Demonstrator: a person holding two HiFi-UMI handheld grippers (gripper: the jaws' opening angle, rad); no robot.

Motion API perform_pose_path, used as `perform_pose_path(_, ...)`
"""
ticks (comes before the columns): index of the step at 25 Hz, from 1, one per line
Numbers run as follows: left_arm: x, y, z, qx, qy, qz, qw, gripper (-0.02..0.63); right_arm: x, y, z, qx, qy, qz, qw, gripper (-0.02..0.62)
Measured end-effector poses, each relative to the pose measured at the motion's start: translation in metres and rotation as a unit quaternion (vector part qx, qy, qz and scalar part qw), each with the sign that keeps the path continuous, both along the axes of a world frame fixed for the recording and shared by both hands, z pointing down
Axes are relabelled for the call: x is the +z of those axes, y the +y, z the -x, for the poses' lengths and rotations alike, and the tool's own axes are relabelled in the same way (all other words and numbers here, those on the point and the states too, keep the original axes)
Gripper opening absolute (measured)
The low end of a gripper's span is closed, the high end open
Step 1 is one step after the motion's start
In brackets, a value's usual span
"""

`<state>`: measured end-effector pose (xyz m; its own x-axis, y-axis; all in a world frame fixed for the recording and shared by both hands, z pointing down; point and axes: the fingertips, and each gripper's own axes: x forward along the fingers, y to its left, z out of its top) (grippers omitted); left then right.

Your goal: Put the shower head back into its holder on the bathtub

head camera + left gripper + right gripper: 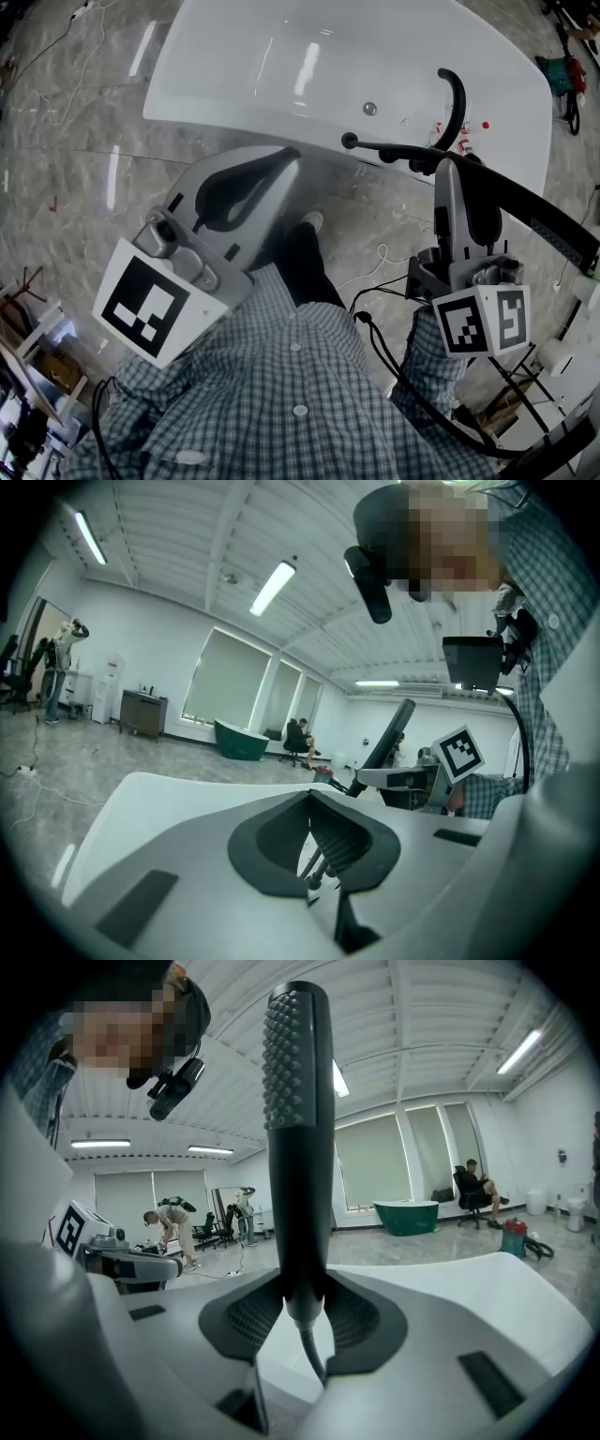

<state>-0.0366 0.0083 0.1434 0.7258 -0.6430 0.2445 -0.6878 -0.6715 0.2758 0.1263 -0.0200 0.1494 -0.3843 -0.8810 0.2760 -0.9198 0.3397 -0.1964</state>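
The black stick shower head (525, 202) lies slanted above the floor, its far tip (350, 141) close to the white bathtub's rim (309, 131). My right gripper (450, 173) is shut on it. In the right gripper view the shower head (298, 1147) stands upright between the pads, its nubbed face up and its hose (314, 1358) hanging below the right gripper (302, 1283). A black arched spout (457, 94) stands on the tub rim; I cannot pick out the holder. My left gripper (289, 155) hovers to the left with its tips together, holding nothing. The left gripper (309, 799) sees the shower head (394, 728) at its right.
The floor is grey marble (84, 178) with thin cables (375, 262) across it. A shoe (310, 222) stands just before the tub. A chrome knob (369, 109) sits on the tub deck. A green tub (405, 1215) and several people are far off in the room.
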Motion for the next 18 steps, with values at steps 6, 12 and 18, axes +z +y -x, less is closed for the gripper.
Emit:
perform_pose_path(6, 0.018, -0.008, 0.002, -0.002, 0.0, 0.004, 1.0, 0.009, 0.022, -0.011, 0.004, -0.003, 0.0, 0.011, 1.0, 0.133)
perform_pose_path(12, 0.025, -0.012, 0.007, -0.001, 0.002, 0.011, 0.9999, 0.009, 0.032, -0.014, 0.013, -0.003, 0.0, 0.024, 1.0, 0.133)
perform_pose_path(18, 0.035, -0.02, 0.009, -0.002, 0.003, 0.015, 0.9999, 0.009, 0.049, -0.022, 0.015, -0.002, 0.005, 0.035, 0.999, 0.133)
